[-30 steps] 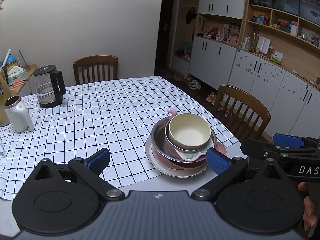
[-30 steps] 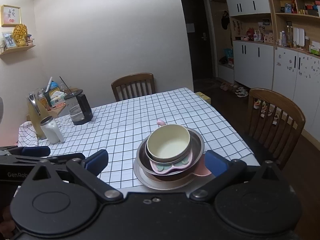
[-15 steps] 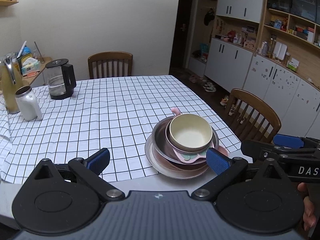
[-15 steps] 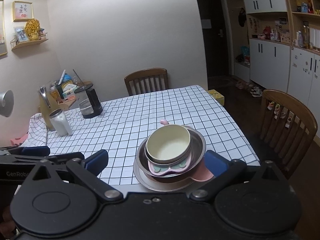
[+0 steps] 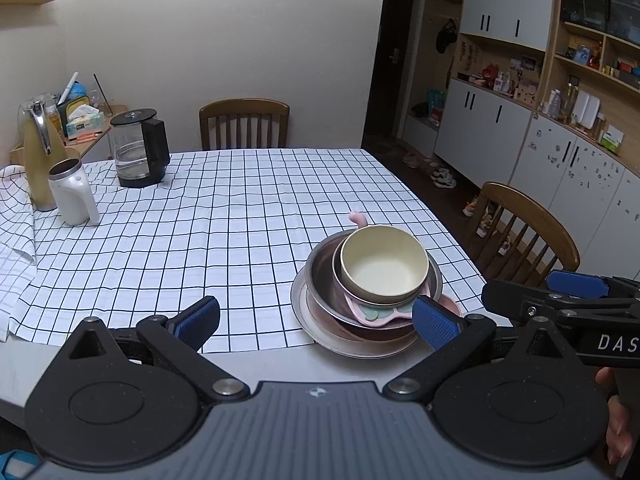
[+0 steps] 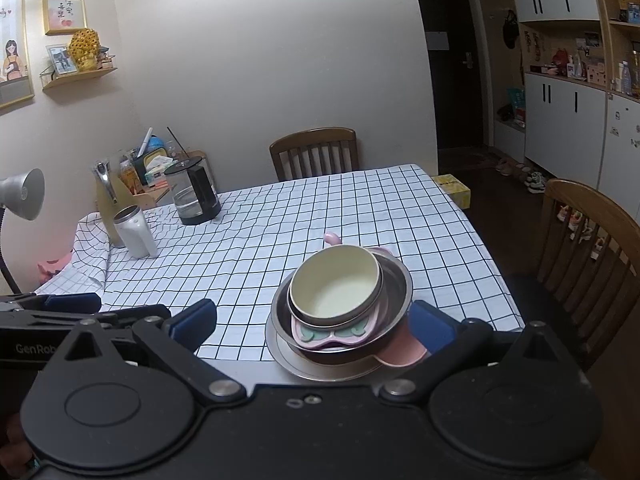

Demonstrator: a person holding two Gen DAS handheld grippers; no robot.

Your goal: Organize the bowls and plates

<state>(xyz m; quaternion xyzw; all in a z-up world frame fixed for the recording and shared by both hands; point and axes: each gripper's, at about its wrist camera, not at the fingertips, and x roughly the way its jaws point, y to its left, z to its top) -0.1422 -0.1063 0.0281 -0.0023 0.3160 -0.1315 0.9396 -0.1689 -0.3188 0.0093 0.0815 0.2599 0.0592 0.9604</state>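
Note:
A stack of dishes stands near the table's front right edge. A cream bowl (image 5: 382,270) (image 6: 334,290) tops it, resting on a pink plate (image 5: 380,314) (image 6: 336,334) with green patches. Below are a steel bowl (image 5: 320,284) (image 6: 400,284) and a flat steel plate (image 5: 304,312) (image 6: 280,348). A pink handle (image 5: 358,218) (image 6: 332,238) pokes out behind. My left gripper (image 5: 316,322) is open, just short of the stack. My right gripper (image 6: 314,322) is open too, with the stack's near edge between its fingers. Neither touches a dish.
A checked cloth covers the table (image 5: 240,220). At its far left stand a glass kettle (image 5: 138,148), a white mug (image 5: 74,192) and a yellow bottle (image 5: 38,160). Wooden chairs stand at the far side (image 5: 244,124) and right side (image 5: 524,232). A grey lamp (image 6: 22,194) is at left.
Both views have swung left, so more of the table's left end and wall shows. The stack has not moved, and both grippers have stayed open.

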